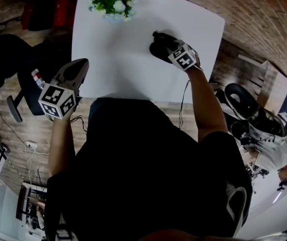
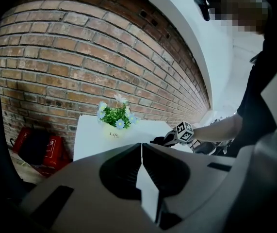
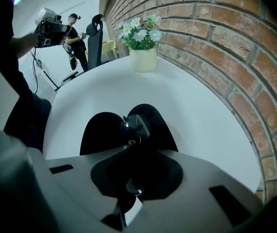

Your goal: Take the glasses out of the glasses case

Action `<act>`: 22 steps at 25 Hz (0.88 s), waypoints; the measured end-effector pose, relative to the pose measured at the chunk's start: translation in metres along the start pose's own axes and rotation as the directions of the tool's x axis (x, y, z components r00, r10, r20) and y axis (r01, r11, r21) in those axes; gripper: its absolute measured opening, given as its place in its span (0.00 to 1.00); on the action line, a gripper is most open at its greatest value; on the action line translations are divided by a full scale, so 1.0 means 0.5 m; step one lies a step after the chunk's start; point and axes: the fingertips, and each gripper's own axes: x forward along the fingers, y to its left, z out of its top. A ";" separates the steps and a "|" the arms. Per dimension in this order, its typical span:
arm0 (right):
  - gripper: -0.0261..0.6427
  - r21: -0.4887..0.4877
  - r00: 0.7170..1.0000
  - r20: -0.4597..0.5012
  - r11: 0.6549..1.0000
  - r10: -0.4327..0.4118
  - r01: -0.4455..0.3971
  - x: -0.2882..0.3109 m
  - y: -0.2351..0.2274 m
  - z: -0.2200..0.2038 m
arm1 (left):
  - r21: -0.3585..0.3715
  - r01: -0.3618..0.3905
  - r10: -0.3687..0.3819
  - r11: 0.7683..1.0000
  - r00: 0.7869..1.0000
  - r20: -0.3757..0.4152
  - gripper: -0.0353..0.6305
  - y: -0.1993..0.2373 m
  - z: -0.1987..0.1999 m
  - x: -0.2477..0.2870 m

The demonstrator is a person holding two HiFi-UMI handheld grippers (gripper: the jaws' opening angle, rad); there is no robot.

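The black glasses case [image 1: 159, 47] lies on the white table [image 1: 113, 59], right of the middle. In the right gripper view it shows as two dark rounded lobes [image 3: 102, 132] just beyond the jaws. My right gripper [image 1: 169, 48] is down on it, its jaws closed round a small shiny dark part [image 3: 135, 125] that looks like the glasses. The rest of the glasses is hidden. My left gripper [image 1: 79, 67] hangs in the air off the table's left edge. Its fingertips meet [image 2: 141, 148] with nothing between them.
A white pot of small flowers [image 1: 112, 5] stands at the table's far edge beside the brick wall [image 3: 225, 47]. Red boxes [image 2: 43, 149] sit on the floor at the left. An office chair [image 1: 244, 102] and another person [image 3: 75, 33] are off to the right.
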 end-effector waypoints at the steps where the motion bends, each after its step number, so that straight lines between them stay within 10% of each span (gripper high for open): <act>1: 0.09 -0.001 1.000 0.000 1.000 0.000 0.000 -0.001 0.001 0.000 | 0.000 0.000 0.000 1.000 1.000 -0.001 0.07 -0.001 -0.001 0.000; 22: 0.08 -0.004 0.998 0.033 0.999 -0.051 0.051 -0.034 0.000 0.009 | 0.021 0.003 -0.003 1.000 1.000 0.013 0.07 -0.022 0.005 -0.014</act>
